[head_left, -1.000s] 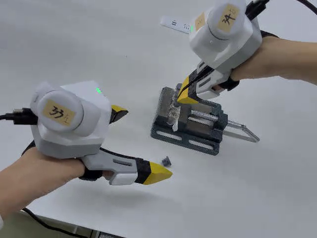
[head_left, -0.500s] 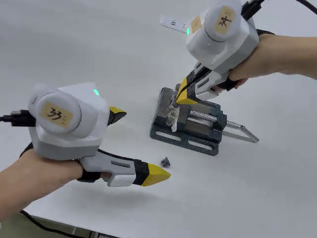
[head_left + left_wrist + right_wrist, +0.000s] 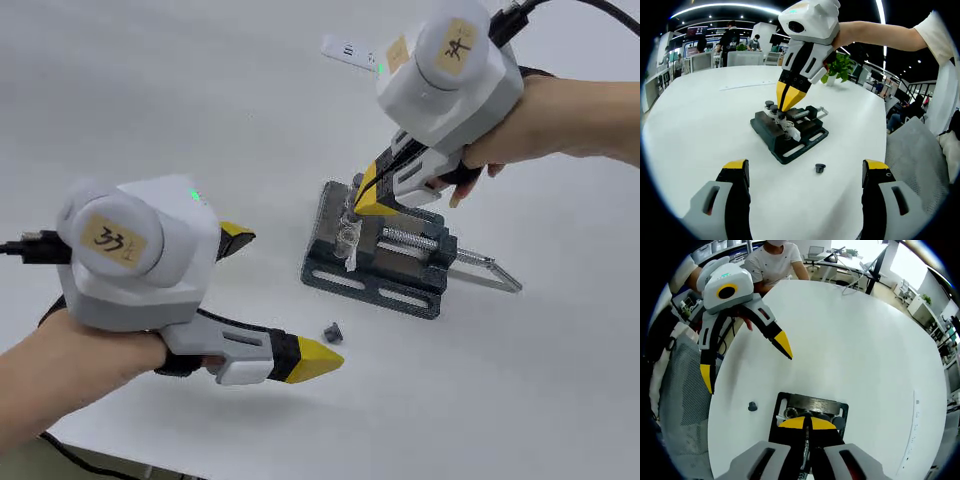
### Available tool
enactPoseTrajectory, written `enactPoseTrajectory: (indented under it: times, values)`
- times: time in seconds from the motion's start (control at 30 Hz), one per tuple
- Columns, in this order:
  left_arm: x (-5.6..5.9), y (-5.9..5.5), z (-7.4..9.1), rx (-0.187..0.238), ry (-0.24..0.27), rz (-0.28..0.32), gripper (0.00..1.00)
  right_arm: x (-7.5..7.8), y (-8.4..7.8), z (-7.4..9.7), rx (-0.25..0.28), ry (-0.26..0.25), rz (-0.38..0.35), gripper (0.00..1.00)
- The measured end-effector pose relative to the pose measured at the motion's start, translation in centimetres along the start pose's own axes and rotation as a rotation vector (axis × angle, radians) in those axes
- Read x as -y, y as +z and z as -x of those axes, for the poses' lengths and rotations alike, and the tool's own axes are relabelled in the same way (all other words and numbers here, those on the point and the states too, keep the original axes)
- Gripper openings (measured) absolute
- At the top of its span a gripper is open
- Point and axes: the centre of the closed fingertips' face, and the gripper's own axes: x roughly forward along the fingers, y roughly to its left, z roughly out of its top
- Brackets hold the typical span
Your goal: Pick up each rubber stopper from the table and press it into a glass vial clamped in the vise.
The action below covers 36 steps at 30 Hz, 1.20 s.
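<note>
A dark grey metal bench vise [image 3: 400, 262] sits on the white table [image 3: 180, 110], right of centre in the head view. Its screw and thin metal handle [image 3: 492, 264] run out to the right. Clear glass vials [image 3: 347, 238] stand upright in a row, clamped at the vise's left end. In the left gripper view at least two of them show dark round tops.

The right gripper [image 3: 367, 200], a white body with black jaws and yellow tips, comes in from the far right and angles down toward the vise. Its jaws are pressed together into a single yellow point directly over the vials at the far end of the row. Whether anything is pinched between the tips, or whether they touch a vial, cannot be made out.

The left gripper [image 3: 277, 300] is held at the near left above the table, with its jaws spread wide. A small dark grey rubber stopper [image 3: 332, 333] lies alone on the table, near the vise's near side but apart from it. In the left gripper view it sits in the gap between the two spread tips, closer to the right-hand one and clear of both.

A white paper strip [image 3: 345, 48] lies flat at the far side of the table, well apart from the vise.
</note>
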Motion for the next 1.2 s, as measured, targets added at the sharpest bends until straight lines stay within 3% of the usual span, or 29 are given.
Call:
enactPoseTrajectory:
  times: [0.27, 0.47, 0.5, 0.7, 0.9, 0.93, 1.0, 1.2]
  values:
    - [-0.02, -0.20, -0.02, -0.002, -0.002, 0.001, 0.93, -0.13, -0.04, 0.04, -0.018, 0.004, -0.012, 0.00]
    - [-0.14, -0.07, -0.08, 0.000, 0.000, 0.003, 0.92, -0.18, 0.17, -0.04, -0.059, -0.003, 0.013, 0.00]
    - [-0.14, -0.03, -0.11, 0.001, 0.000, 0.004, 0.92, -0.23, 0.05, 0.04, -0.076, -0.003, 0.047, 0.00]
    - [-0.16, 0.32, -0.22, 0.008, 0.000, 0.004, 0.93, -0.12, 0.20, -0.11, -0.115, -0.003, 0.046, 0.00]
    - [-0.23, 0.49, -0.20, 0.015, 0.004, 0.009, 0.92, -0.03, 0.19, -0.15, -0.099, 0.011, 0.014, 0.00]
    - [-0.23, 0.45, -0.20, 0.014, 0.004, 0.008, 0.92, -0.18, 0.24, -0.17, -0.089, 0.015, -0.021, 0.00]
    - [-0.24, 0.41, -0.18, 0.014, 0.005, 0.009, 0.92, -0.45, 0.35, -0.17, -0.091, 0.017, 0.008, 0.00]
    - [-0.39, 0.30, -0.19, 0.016, 0.009, 0.018, 0.92, -0.41, 0.21, -0.29, -0.109, 0.022, -0.001, 0.00]
